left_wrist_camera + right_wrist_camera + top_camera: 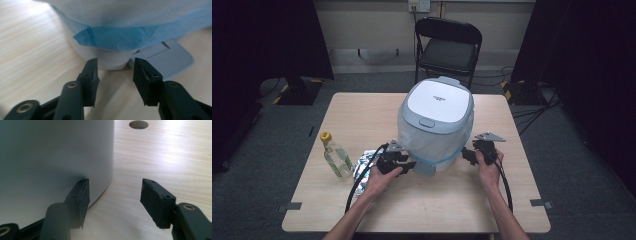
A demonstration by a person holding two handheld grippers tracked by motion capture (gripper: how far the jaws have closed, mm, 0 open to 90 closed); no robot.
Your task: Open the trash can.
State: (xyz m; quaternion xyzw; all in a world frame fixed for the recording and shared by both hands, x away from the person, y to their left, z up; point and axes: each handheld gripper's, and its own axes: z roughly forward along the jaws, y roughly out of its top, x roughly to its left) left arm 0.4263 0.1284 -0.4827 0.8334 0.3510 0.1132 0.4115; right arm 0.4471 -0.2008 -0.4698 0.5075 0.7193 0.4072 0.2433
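We hold both grippers low at the near side of the table, one to each flank of the pedal bin, which stands near the middle of the tabletop with its lid closed. Our left gripper has its jaws apart with nothing between them, aimed at the foot of the bin just beside the grey ribbed pedal; we judge that this low approach suits reaching for the pedal or the hem of the liner. The liner's blue band hangs down around the bin's body, folded at one corner, which suggests the bag is pulled over the rim and draped outside. Our right gripper is likewise spread and empty, its one jaw close against the bin's smooth wall, the other out over bare wood, perhaps to steady the bin from that side. Left of the bin lie a crumpled piece of foil and, beside it, an upright bottle with a yellow cap, both well clear of our hands. Beyond the table stands a black folding chair.
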